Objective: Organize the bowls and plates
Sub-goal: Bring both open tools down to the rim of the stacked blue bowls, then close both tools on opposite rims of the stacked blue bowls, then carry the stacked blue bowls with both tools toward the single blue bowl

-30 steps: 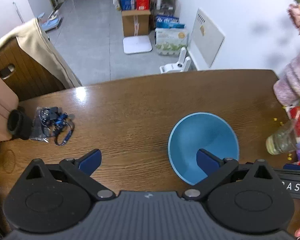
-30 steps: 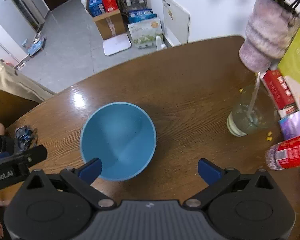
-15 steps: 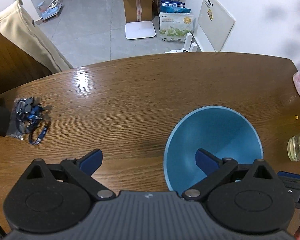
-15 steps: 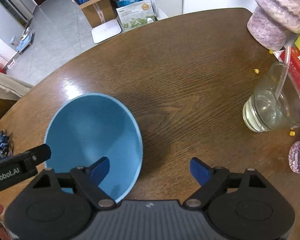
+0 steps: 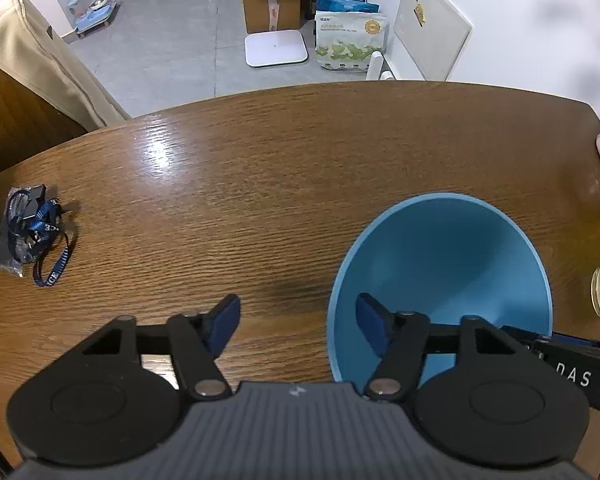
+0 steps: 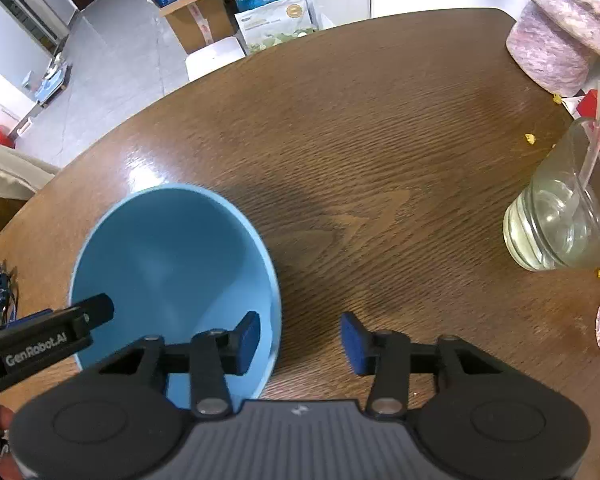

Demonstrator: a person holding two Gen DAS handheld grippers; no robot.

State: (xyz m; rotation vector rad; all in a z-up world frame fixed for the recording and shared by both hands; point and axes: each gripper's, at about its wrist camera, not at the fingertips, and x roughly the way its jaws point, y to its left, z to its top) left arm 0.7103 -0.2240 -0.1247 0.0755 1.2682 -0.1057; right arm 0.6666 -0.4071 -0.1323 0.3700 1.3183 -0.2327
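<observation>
On the table (image 5: 284, 184), we straddled the blue bowl (image 5: 452, 264) rim.
Our left claw (image 5: 298, 320) and right claw (image 6: 300, 338) stood half-open, each with one finger inside.

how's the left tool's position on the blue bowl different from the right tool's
The left tool straddles the blue bowl's left rim, with its right finger inside and its left finger over the table. The right tool straddles the bowl's opposite rim, with its left finger inside and its right finger over the table. Both are open, their pads apart from the rim, so neither grips yet.
</observation>
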